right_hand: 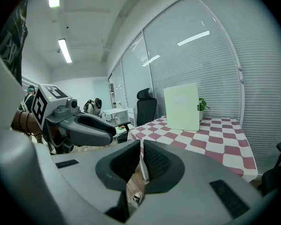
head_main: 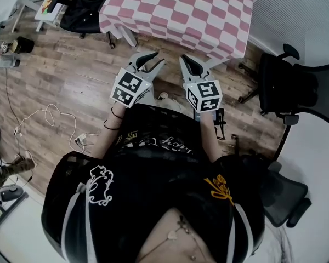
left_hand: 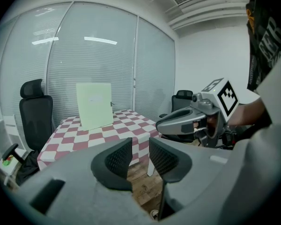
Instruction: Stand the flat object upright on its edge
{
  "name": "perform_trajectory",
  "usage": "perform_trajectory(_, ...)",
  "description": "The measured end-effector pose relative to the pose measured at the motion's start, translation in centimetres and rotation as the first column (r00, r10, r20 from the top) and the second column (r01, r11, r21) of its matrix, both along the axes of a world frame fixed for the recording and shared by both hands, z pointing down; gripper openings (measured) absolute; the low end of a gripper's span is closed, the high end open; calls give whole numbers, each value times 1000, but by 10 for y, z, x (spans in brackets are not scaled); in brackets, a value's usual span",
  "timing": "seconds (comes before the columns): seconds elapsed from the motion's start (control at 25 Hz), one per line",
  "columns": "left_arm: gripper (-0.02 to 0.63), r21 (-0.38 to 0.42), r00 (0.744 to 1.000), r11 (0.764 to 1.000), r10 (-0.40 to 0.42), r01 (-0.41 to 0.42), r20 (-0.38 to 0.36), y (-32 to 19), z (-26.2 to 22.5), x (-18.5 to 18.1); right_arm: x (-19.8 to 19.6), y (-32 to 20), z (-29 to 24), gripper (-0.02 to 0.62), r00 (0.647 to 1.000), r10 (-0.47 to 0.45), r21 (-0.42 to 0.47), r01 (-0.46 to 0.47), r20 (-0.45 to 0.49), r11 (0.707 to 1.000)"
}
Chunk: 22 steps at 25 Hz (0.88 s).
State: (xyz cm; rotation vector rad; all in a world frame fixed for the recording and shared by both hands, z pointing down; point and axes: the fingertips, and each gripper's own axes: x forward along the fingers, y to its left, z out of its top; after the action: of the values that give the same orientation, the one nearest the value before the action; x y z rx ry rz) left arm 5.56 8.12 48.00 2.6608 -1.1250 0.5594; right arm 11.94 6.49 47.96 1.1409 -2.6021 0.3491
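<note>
While held short of the pink-checked table (head_main: 175, 15), grips nothing: left gripper (head_main: 153, 61) narrowly parted, right gripper (head_main: 187, 63) closed tight. Shows the pale green board (left_hand: 94, 105) upright on that table, well apart from both

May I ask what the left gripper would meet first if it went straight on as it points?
Probably the near hanging edge of the pink-and-white checked tablecloth; nothing nearer shows, though depth is unclear.

Green board (left_hand: 94, 105) seemingly upright on table (left_hand: 79, 138)
</note>
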Motion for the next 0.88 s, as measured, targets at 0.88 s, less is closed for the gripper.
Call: perform_trajectory(0.88,121,-14,998,998,-60,59,-22,20,5,-23,-27,10,3,25,998,-68,-1,68,-16,998)
